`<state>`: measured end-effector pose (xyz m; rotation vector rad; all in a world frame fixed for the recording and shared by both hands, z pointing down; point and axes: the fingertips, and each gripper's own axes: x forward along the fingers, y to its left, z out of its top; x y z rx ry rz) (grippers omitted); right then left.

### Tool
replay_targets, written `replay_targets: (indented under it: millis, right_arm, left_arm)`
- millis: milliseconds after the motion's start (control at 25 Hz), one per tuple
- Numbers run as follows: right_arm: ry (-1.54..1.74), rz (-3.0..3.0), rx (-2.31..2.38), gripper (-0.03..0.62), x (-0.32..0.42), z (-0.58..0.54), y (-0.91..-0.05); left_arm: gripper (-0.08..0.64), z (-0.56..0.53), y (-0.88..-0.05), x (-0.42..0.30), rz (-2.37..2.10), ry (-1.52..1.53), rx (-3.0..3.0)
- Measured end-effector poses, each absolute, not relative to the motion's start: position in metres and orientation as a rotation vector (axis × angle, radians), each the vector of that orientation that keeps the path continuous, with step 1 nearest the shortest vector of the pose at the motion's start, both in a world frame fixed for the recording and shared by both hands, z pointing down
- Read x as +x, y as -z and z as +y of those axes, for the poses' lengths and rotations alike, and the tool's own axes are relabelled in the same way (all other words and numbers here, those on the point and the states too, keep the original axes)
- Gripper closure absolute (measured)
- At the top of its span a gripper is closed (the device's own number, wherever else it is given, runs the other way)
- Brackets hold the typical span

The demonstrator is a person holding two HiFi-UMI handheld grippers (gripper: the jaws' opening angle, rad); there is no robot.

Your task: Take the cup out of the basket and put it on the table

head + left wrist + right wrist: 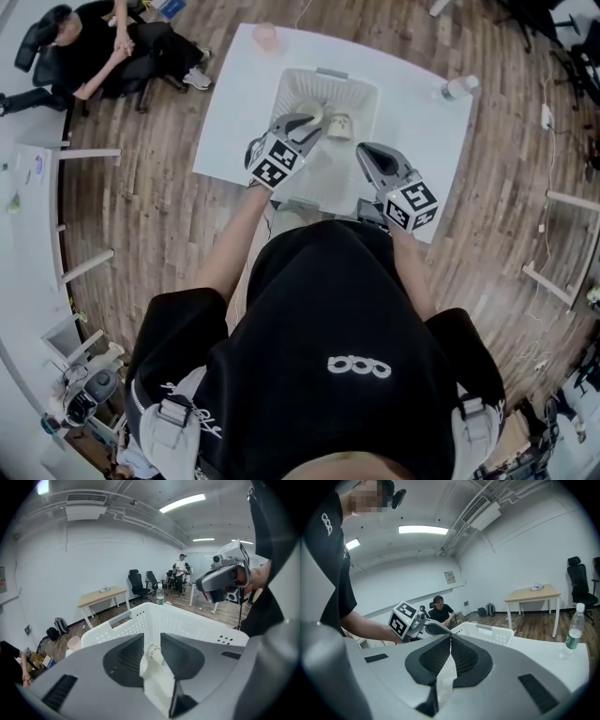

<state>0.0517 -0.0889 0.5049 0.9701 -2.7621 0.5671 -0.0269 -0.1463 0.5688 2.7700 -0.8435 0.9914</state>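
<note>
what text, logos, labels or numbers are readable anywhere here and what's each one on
"ooo": three linked white rings, a logo on the back of the black shirt.
Cup: dark print, too blurred to read.
Bottle: green label, too small to read.
Wall sign: too small to read.
Marker cubes: black-and-white square patterns, no letters.
No numbers can be read anywhere.

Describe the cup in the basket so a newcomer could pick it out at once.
On the white table stands a white perforated basket. The cup is inside it, white with dark print; the pink cup stands outside, at the table's far edge.
</note>
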Motion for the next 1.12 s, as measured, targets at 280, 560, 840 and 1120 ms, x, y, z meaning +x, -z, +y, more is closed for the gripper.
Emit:
replay_targets:
  millis: [280,560,840,1120]
  right_arm:
    - [-0.599,-2.761,0.949,0.568,0.046,-0.088,-0.518]
    - [-0.626,-2.739,0.968,0.568,0.053,-0.084,-0.526]
    - [-0.655,-2.725,0.997,0.568,0.065,-0.081,-0.532]
    - [-0.670,-2.717,0.992,0.566,0.073,-0.076,-0.535]
  left_arm:
    - [0.430,-0.159,-0.619,-0.010,-0.682,-1.282,2.700]
    - [0.425,-0.170,-0.677,-0.004,-0.578,-1.579,2.537]
    - [0.420,-0.183,-0.727,-0.018,-0.546,-1.876,2.332]
    - [0.439,-0.179,-0.762,-0.020,-0.464,-1.950,2.226]
